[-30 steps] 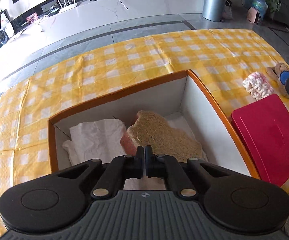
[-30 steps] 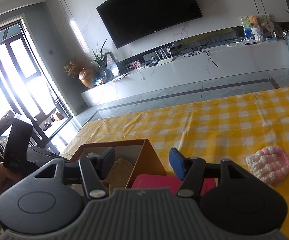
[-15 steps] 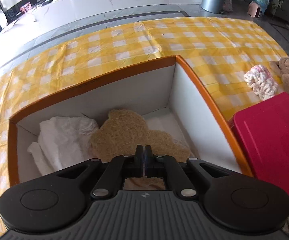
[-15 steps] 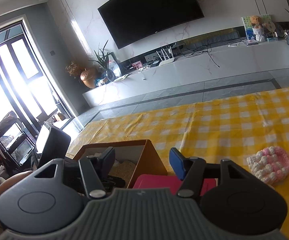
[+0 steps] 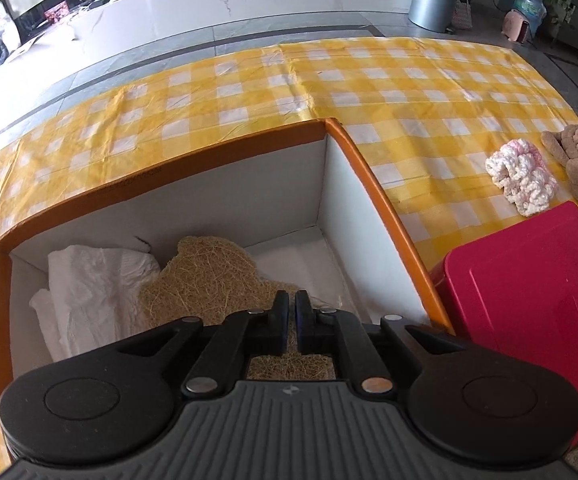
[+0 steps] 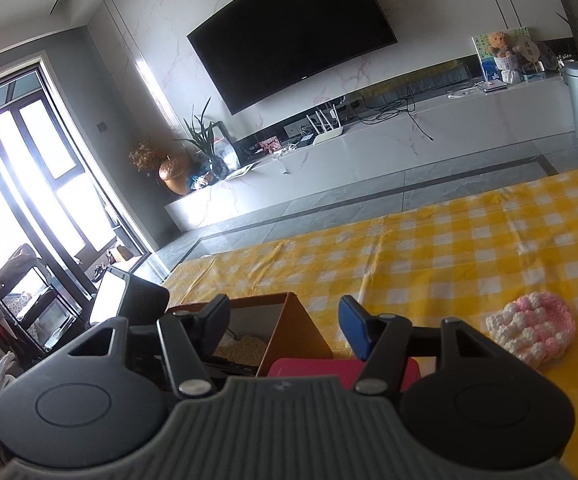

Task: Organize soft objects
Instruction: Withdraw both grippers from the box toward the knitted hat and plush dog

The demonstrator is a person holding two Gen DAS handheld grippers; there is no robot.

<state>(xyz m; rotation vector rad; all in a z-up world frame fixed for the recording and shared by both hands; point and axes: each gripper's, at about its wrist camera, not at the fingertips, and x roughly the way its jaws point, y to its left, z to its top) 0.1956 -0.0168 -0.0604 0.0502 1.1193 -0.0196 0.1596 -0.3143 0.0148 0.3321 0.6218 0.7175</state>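
A: Any writing to read?
B: Only a faint line of small print along the orange box (image 5: 353,152) rim's inner edge, too small to make out. Nothing legible on the television (image 6: 293,32) either.

A: And inside the box?
B: White interior. Crumpled white cloth (image 5: 89,284) at the left, a tan straw-fibre mat (image 5: 209,284) lying flat on the bottom beside it and overlapping its edge.

A: Left gripper (image 5: 291,320)?
B: Pointing steeply down into the box, right over the near end of the mat. Jaws just been opening, now apart by a thin slit, mat fibres showing through the gap below; pads not pressing on it.

A: Right gripper (image 6: 285,328)?
B: Jaws wide apart, nothing between them, hovering above the red lid (image 6: 321,368) next to the box.

A: Left outside?
B: On the yellow checked tablecloth (image 5: 369,80): a pink-and-white crocheted piece (image 5: 521,180), and a brown plush knot (image 5: 577,164) just beside it, both near the far edge of the lid.
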